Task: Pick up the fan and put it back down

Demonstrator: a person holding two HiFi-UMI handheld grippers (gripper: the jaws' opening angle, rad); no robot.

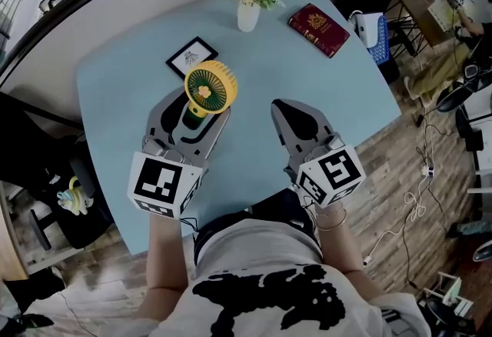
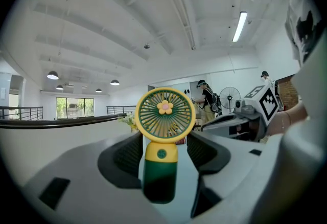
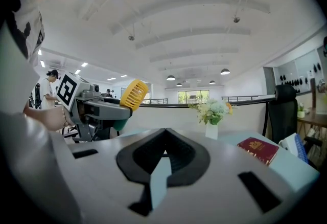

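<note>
left gripper point(image 2: 164, 137): jaws stand wide but are closed on the fan's green handle, with a pad against each side; the gripper points almost level over the table
fan point(image 2: 164, 115): upright between the left jaws; its round yellow head, with a small flower at the hub, rises above them, and the end of the green handle shows below them
fan's place: in the head view it sits over the near middle of the table, and from the right gripper view its handle end looks clear of the surface
right gripper point(image 3: 165, 131): jaws drawn together with the tips meeting and nothing between them; it hangs beside the left one and takes no part in the hold
marker cubes point(image 1: 164, 183): one on the back of each gripper, close to the person's wrists
table point(image 1: 108, 89): pale blue, with bare top below the fan
framed picture point(image 1: 191, 57): lies flat just beyond the fan's head
vase of flowers point(image 1: 248, 16): white, stands near the far edge, well apart from the fan
red booklet point(image 1: 318, 29): lies flat to the right of the vase
done so far: the pick-up looks complete, since the fan is gripped and appears lifted
left to do: lower it, stand it on its base, spread the jaws and draw back
care: the head is large over a narrow handle, so it probably needs to land upright before release
</note>
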